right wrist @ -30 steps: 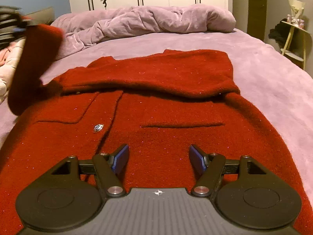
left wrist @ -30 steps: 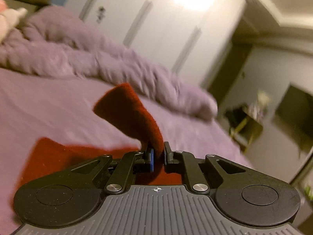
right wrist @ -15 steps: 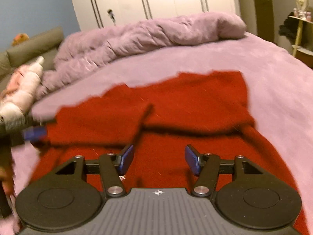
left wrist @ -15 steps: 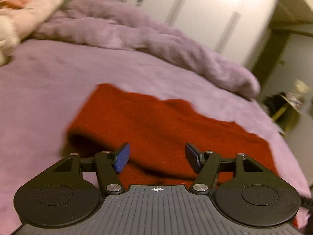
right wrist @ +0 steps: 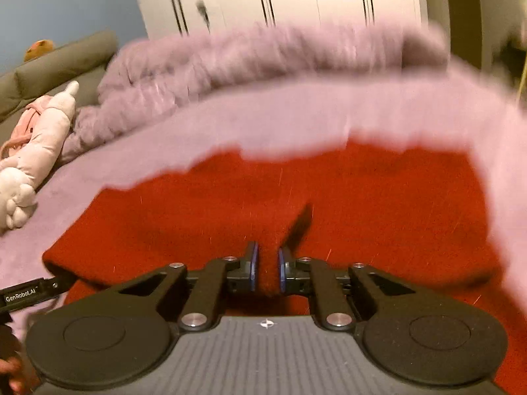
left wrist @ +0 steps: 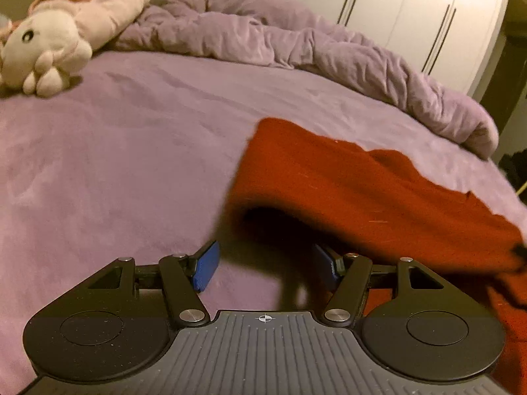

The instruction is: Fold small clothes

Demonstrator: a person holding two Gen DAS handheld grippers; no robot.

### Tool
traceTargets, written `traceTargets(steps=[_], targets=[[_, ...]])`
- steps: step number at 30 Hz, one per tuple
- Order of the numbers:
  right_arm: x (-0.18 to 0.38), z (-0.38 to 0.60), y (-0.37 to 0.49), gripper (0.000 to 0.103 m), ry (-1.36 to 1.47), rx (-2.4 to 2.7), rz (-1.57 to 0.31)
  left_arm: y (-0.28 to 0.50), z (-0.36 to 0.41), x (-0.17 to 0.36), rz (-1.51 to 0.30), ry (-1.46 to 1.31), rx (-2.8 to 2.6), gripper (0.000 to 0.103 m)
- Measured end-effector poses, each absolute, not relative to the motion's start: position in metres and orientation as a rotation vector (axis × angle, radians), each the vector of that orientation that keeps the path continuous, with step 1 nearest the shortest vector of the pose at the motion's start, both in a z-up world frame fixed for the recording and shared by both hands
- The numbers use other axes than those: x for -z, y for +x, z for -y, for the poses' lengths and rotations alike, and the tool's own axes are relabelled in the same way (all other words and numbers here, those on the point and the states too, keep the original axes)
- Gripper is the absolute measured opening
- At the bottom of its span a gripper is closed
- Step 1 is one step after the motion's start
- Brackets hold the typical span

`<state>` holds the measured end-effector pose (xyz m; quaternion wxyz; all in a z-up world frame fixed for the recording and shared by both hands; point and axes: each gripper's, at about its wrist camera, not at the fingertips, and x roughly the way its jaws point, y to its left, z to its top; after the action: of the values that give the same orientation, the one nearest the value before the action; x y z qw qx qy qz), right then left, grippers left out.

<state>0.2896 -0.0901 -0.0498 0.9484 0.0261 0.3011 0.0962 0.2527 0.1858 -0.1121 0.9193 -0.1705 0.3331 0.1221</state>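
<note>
A small red knit coat [right wrist: 329,204] lies on the purple bed, with a sleeve folded across its body. My right gripper [right wrist: 266,268] is shut on a fold of the red coat near its middle. My left gripper [left wrist: 265,266] is open and empty, low over the bed at the coat's left edge [left wrist: 329,184], where the folded sleeve forms a dark opening. The left gripper's body shows at the lower left of the right wrist view [right wrist: 26,293].
A purple sheet [left wrist: 115,151] covers the bed, with a bunched purple duvet [left wrist: 263,36] along the far side. A pale plush toy [left wrist: 56,39] lies at the far left. White wardrobe doors [left wrist: 411,10] stand behind the bed.
My left gripper let go of the red sleeve, which now lies across the coat, and drew back to the left. My right gripper closed on a fold of the coat.
</note>
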Motion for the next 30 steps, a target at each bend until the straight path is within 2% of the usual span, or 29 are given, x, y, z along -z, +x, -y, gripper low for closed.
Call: traceTargets(steps=[4, 5, 7, 10, 11, 15, 18, 19, 20, 21, 22, 28, 30], targets=[[0.04, 0.107, 0.287, 0.009, -0.076, -0.069, -0.522, 0.272, -0.175, 0.111, -0.692, -0.344, -0.235, 0.055], [0.043, 0.115, 0.291, 0.009, -0.068, -0.051, -0.538, 0.281, -0.167, 0.111, -0.693, -0.321, -0.204, 0.053], [0.056, 0.135, 0.304, 0.009, -0.035, -0.016, -0.597, 0.295, -0.158, 0.118, -0.721, -0.299, -0.159, 0.043], [0.084, 0.164, 0.323, 0.011, 0.055, -0.037, -0.739, 0.306, -0.151, 0.125, -0.743, -0.278, -0.183, 0.042], [0.088, 0.172, 0.325, 0.014, 0.104, -0.051, -0.764, 0.306, -0.15, 0.125, -0.74, -0.27, -0.183, 0.042], [0.091, 0.191, 0.326, 0.037, 0.288, -0.096, -0.738, 0.302, -0.148, 0.126, -0.722, -0.241, -0.181, 0.039], [0.099, 0.19, 0.338, 0.038, 0.357, -0.118, -0.771, 0.302, -0.146, 0.124, -0.721, -0.224, -0.188, 0.039], [0.1, 0.188, 0.343, 0.037, 0.341, -0.111, -0.777, 0.303, -0.144, 0.122, -0.721, -0.217, -0.192, 0.039], [0.101, 0.184, 0.346, 0.032, 0.314, -0.112, -0.779, 0.304, -0.144, 0.121, -0.715, -0.207, -0.199, 0.039], [0.098, 0.18, 0.35, 0.017, 0.283, -0.124, -0.772, 0.304, -0.143, 0.119, -0.705, -0.194, -0.209, 0.039], [0.093, 0.173, 0.352, 0.012, 0.23, -0.129, -0.757, 0.305, -0.142, 0.116, -0.695, -0.181, -0.219, 0.042], [0.053, 0.157, 0.339, 0.009, -0.137, 0.015, -0.486, 0.307, -0.121, 0.102, -0.618, -0.042, -0.254, 0.064], [0.055, 0.158, 0.345, 0.009, -0.209, 0.074, -0.47, 0.31, -0.114, 0.103, -0.624, -0.037, -0.216, 0.066]])
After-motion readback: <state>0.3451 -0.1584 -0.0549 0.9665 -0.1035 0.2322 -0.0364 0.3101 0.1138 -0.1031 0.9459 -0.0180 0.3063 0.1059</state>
